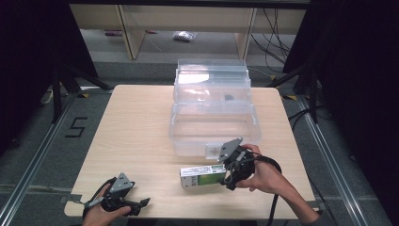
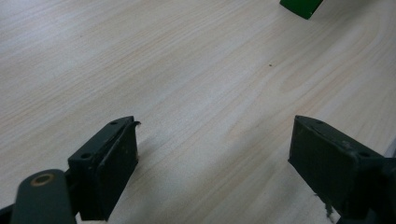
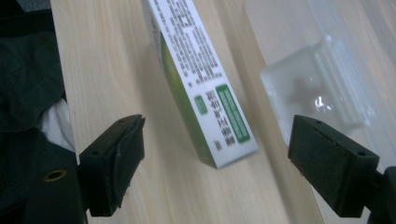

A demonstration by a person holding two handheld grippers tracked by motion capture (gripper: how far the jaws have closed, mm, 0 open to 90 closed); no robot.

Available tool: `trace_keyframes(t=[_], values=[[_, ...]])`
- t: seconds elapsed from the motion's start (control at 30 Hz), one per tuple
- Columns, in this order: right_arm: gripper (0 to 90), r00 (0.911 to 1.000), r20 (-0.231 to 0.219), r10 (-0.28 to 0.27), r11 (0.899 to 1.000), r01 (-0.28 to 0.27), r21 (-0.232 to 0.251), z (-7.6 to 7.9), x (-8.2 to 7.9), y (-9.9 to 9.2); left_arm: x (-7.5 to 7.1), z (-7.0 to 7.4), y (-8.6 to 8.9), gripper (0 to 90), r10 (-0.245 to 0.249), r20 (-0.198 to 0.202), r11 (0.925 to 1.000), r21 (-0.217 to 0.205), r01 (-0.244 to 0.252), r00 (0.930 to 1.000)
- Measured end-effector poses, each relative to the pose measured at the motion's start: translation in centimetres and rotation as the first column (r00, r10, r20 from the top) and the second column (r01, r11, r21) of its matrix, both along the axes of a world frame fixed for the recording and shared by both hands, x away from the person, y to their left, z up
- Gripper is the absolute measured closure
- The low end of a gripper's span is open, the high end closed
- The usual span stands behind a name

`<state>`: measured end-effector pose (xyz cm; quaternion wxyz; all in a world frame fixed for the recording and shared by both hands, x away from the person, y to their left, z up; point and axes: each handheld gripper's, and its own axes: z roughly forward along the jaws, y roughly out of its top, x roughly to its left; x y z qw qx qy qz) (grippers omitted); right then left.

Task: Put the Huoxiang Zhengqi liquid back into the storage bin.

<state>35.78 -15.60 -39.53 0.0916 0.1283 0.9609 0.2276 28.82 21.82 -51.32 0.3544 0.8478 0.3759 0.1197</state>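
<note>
- Right gripper (image 3: 217,163): jaws are spread wide, nothing is clamped. In the right gripper view the near end of a carton (image 3: 205,88) is seen lying between the jaws on the table, apart from both pads.
- Right gripper (image 1: 230,176), high view: held in the person's right hand (image 1: 263,176) at the front right of the table, at the carton's right end, a grey plate on top and a black cable trailing toward the front edge.
- Left gripper (image 2: 215,163): jaws are spread wide over bare wood, nothing is held. A green corner of the carton (image 2: 301,7) is seen at the top edge of the left gripper view.
- Left gripper (image 1: 141,205), high view: held in the left hand (image 1: 106,212) at the front left corner of the table, well apart from the carton.
- Carton (image 1: 202,176): green and white, printed, lying flat on the table just in front of the bin.
- Bin (image 1: 214,125): clear plastic, open, set at the table's middle and far side, its lid (image 1: 211,70) standing up behind it. A small dark item is seen inside; what it is cannot be told.
- Table (image 1: 136,127): light wood top, on a grey floor with a "5" (image 1: 75,127) marked at the left.
</note>
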Motion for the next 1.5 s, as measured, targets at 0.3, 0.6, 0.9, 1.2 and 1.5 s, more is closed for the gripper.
trace_keyframes(t=[0.3, 0.6, 0.9, 1.2, 1.5], values=[[25.3, 0.9962, -0.038, 0.078, 0.995, -0.08, -0.054, -0.1, 0.5, 3.0, 0.0, 0.0, 0.0, 15.0, 0.002, -0.001, 1.0, -0.003, -0.002, 1.0], [29.6, 0.9937, -0.072, 0.086, 0.988, -0.094, -0.119, -0.9, 1.0, 5.0, 0.0, -0.1, -0.1, 15.0, 0.016, 0.008, 0.9998, -0.008, -0.016, 0.9998], [33.5, 0.9857, -0.078, 0.149, 0.972, -0.161, -0.173, -2.1, 2.0, 6.2, 0.0, -0.1, -0.1, 15.0, 0.015, 0.005, 0.9998, -0.011, -0.015, 0.9999], [37.8, 0.9801, -0.112, 0.164, 0.962, -0.184, -0.202, -3.4, 2.9, 7.0, 0.0, -0.1, -0.1, 15.0, 0.016, 0.005, 0.9998, -0.012, -0.016, 0.9999], [44.0, 0.9705, -0.126, 0.206, 0.95, -0.229, -0.212, -4.2, 3.5, 7.4, 0.0, -0.1, -0.1, 15.0, 0.017, 0.005, 0.9998, -0.009, -0.017, 0.9998]])
